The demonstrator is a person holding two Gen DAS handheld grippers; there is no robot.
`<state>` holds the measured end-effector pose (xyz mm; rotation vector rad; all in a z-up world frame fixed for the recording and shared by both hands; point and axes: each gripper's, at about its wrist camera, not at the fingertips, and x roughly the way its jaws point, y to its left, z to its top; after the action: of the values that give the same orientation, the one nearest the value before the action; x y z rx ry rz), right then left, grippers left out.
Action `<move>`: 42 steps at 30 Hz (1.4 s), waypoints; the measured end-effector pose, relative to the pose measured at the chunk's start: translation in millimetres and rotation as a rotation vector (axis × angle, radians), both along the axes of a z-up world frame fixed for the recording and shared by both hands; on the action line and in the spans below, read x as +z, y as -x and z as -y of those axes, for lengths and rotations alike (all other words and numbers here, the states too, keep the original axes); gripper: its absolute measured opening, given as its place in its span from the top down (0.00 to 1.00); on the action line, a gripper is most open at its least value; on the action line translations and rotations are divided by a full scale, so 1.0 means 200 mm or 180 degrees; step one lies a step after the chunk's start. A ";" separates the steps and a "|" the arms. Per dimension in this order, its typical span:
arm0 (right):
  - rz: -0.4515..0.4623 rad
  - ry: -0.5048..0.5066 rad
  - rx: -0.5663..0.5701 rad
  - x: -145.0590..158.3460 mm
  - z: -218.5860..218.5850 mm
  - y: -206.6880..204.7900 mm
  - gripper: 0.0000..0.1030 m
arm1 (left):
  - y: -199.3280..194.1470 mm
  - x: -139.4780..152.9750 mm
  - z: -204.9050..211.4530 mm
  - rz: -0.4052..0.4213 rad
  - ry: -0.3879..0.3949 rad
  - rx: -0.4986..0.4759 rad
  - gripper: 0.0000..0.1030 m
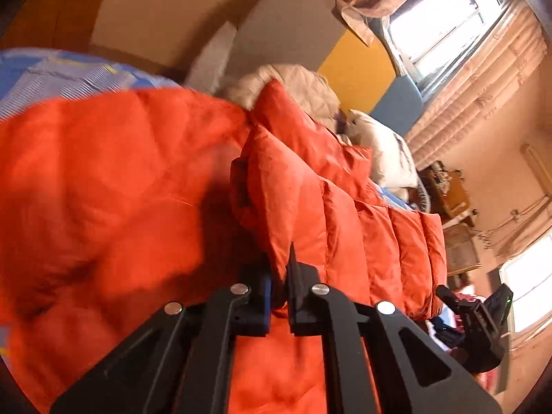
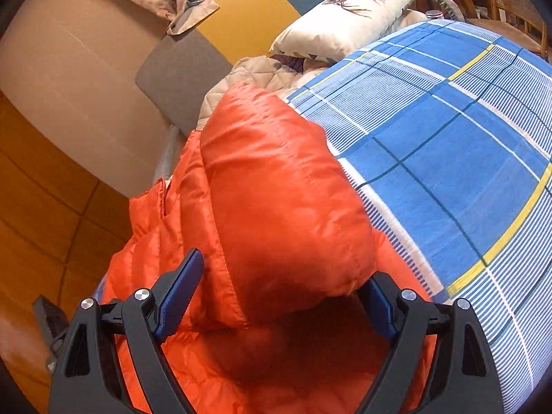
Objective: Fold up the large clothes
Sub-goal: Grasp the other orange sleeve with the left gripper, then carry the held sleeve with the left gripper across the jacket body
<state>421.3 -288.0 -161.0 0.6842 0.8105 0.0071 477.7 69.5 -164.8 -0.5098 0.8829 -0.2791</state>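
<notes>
An orange quilted puffer jacket (image 1: pixel 310 214) lies on a bed with a blue plaid sheet (image 2: pixel 448 145). In the left wrist view my left gripper (image 1: pixel 280 276) is shut on a fold of the orange jacket and holds it lifted, with the rest of the jacket blurred to the left. In the right wrist view my right gripper (image 2: pixel 281 289) is open, its fingers standing on either side of a puffy folded part of the jacket (image 2: pixel 276 200) without clamping it. The right gripper also shows at the lower right of the left wrist view (image 1: pixel 476 321).
A white pillow (image 2: pixel 345 20) and a beige quilted blanket (image 2: pixel 262 69) lie at the head of the bed. A grey, yellow and blue headboard (image 2: pixel 248 17) stands behind. A wooden floor (image 2: pixel 41 214) lies beside the bed. Curtained windows (image 1: pixel 448 27) and wooden furniture (image 1: pixel 452 189) are beyond.
</notes>
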 end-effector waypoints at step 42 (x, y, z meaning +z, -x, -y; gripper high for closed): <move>-0.0172 0.0988 0.0750 0.04 -0.67 0.27 0.24 | 1.08 -0.12 -1.15 -0.0272 0.0079 0.2151 0.49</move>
<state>367.7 -154.7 -152.3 0.2949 0.9173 0.0748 261.5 298.9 -188.0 -0.8143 0.7427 0.3508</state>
